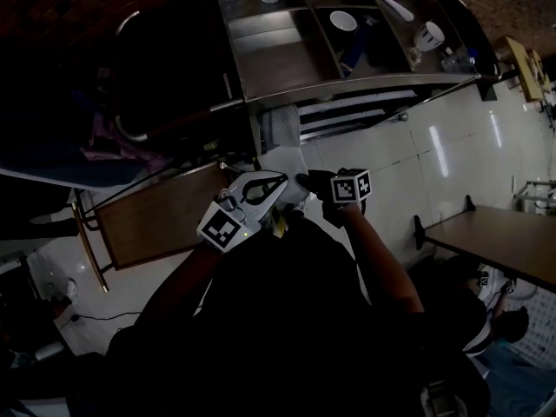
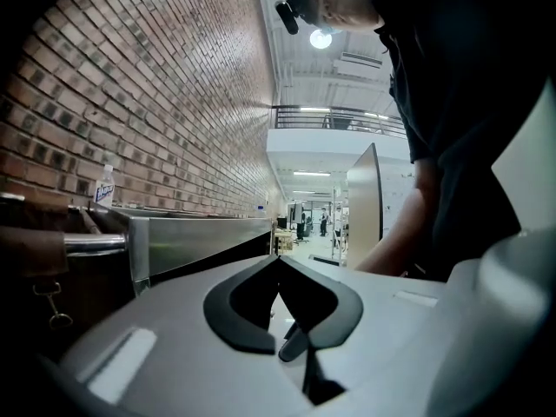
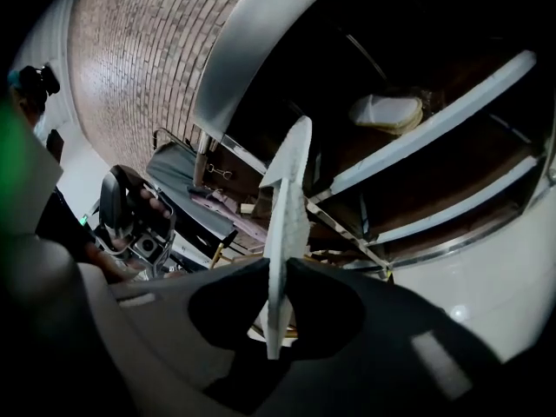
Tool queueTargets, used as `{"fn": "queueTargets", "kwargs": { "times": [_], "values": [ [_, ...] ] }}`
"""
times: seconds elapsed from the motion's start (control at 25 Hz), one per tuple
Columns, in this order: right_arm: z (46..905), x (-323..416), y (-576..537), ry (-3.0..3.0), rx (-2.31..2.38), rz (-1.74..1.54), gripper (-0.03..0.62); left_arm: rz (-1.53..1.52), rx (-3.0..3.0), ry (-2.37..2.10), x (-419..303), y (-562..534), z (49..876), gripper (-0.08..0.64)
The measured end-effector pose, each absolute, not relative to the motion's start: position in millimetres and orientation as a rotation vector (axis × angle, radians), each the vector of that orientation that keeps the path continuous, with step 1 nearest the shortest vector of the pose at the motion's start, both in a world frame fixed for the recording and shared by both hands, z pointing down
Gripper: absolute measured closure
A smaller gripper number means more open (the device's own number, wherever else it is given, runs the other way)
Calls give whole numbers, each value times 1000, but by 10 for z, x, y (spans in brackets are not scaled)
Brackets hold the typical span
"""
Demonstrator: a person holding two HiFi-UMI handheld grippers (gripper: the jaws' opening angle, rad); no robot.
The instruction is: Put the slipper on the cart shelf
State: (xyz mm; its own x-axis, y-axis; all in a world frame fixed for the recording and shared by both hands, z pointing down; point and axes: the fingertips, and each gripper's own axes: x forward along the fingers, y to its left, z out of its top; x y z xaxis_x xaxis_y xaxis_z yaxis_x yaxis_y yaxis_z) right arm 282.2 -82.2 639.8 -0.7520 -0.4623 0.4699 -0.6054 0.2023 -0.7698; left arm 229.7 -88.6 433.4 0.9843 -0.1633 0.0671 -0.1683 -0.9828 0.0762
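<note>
fingers (image 3: 326, 307) of the right gripper (image 3: 280, 266) are clamped on the slipper (image 3: 289, 189). fingers (image 2: 239, 307) of the left gripper (image 2: 278, 259) are closed tip to tip and empty.

head view: both grippers are held close together in front of the person's body, below the front edge of the cart (image 1: 347, 83). the white slipper (image 1: 282, 165) is in the air just beyond the grippers, short of the cart. a brown board (image 1: 156, 215) lies near the left gripper (image 1: 261, 189). open tiled floor (image 1: 452, 146) extends beyond the right gripper (image 1: 313, 182). a table (image 1: 504, 237) stands well apart on that side.

left gripper view: the jaws meet at the tips. a brick wall (image 2: 156, 102) runs along the left. the steel edge of the cart (image 2: 200, 237) lies near, left of the jaws.

right gripper view: the slipper stands edge-on between the closed jaws, its tip pointing toward the cart. a second slipper (image 3: 387, 111) lies on the cart shelf (image 3: 452, 94), well apart from the held one.
</note>
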Motion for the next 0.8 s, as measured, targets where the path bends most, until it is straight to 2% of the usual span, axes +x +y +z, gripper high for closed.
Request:
{"fn": "queueTargets", "kwargs": {
  "times": [0.6, 0.8],
  "values": [
    [6855, 3265, -1767, -2328, 1032, 1626, 532, 184, 3002, -479, 2671, -1359, 4450, 560],
    [6928, 3349, -2185, -2398, 1106, 1532, 531, 203, 2988, -527, 2729, -1469, 4499, 560]
  ]
}}
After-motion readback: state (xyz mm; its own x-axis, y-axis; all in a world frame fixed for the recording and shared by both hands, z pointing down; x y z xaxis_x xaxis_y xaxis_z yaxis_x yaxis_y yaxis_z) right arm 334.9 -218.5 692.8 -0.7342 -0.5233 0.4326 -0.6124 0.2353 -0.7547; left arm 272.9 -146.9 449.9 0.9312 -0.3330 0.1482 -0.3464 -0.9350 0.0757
